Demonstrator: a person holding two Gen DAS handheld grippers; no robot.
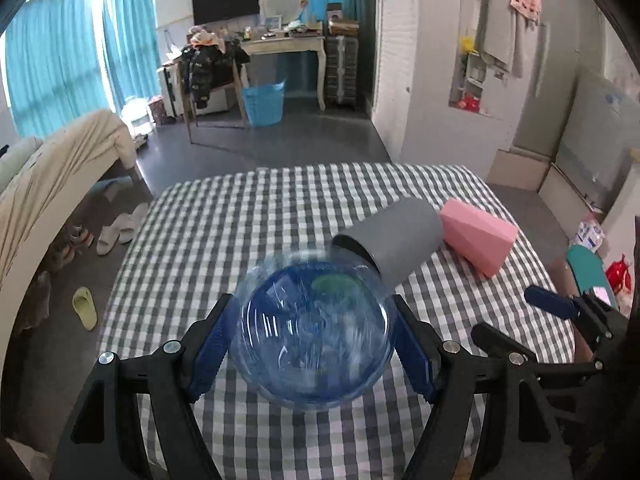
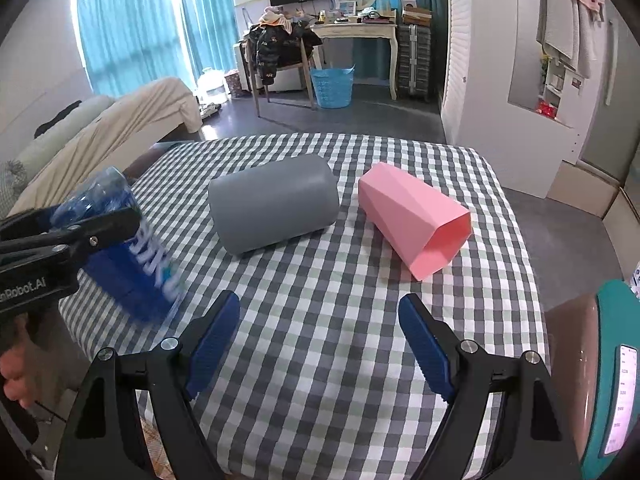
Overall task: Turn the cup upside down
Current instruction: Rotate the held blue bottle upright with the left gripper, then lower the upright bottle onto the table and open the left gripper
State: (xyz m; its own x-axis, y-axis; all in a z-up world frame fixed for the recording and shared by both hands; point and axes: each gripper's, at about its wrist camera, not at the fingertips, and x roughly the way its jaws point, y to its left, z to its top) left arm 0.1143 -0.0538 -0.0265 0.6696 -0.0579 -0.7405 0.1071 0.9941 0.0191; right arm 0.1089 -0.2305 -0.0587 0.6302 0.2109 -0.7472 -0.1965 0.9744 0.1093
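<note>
Left wrist view, item one: my left hand-held gripper (image 1: 312, 340) is clamped on a clear blue cup (image 1: 314, 332), carried above the near left part of the desk (image 1: 208, 220), base toward the camera, mouth pointing away; blurred. Item two: grey cup (image 2: 274, 208) lies on its side mid-desk, long axis running left to right. Item three: pink cup (image 2: 416, 220) lies on its side toward the right edge, mouth facing near-right. Item four: my right hand-held gripper (image 2: 320, 344) stands open and empty, nearer to both lying cups.
</note>
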